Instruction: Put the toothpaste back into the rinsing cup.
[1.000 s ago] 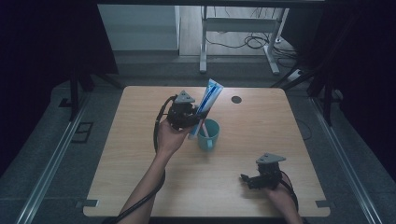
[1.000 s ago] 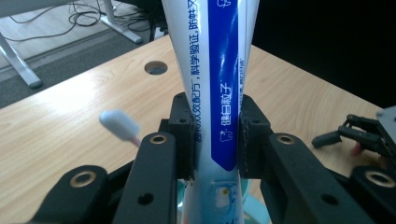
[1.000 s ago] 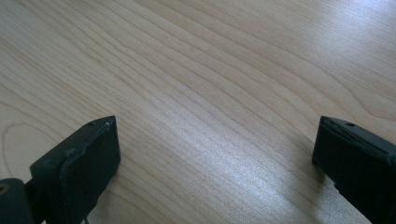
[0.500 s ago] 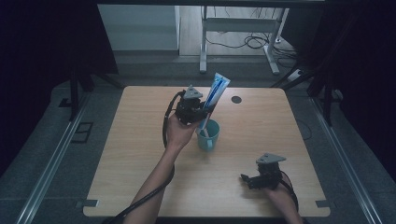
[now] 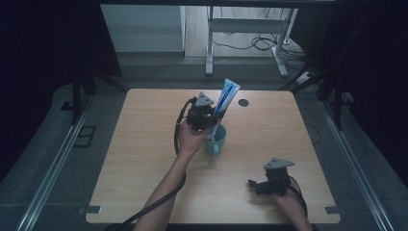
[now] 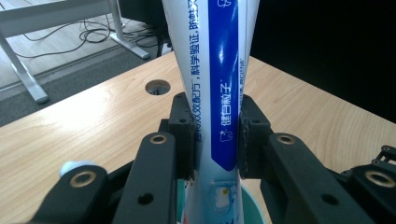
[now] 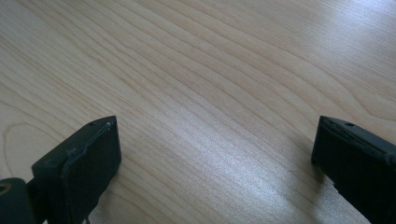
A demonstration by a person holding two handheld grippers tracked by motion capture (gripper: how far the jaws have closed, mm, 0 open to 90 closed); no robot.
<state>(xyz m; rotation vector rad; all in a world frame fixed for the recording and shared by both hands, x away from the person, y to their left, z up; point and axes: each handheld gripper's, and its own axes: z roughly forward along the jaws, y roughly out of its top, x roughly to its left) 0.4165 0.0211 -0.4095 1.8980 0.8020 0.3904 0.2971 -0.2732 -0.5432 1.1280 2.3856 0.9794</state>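
Note:
A blue and white toothpaste tube (image 5: 226,98) stands nearly upright over a teal cup (image 5: 216,141) at the middle of the wooden table (image 5: 144,144). My left gripper (image 5: 210,118) is shut on the tube. In the left gripper view both black pads press the tube (image 6: 219,88) from either side, and its lower end reaches into the cup's rim (image 6: 252,205). My right gripper (image 5: 254,185) rests low on the table near the front right, jaws wide apart. Bare wood lies between its fingertips (image 7: 79,158) in the right gripper view.
A round cable hole (image 5: 243,102) sits in the table near its far edge, behind the cup. Metal desk legs and cables (image 5: 250,43) stand on the floor beyond the table. Dark curtains close both sides.
My left gripper has carried the tube to the right and down, from beside the cup to over it, so the tube's lower end now dips into the cup. The right gripper has kept still.

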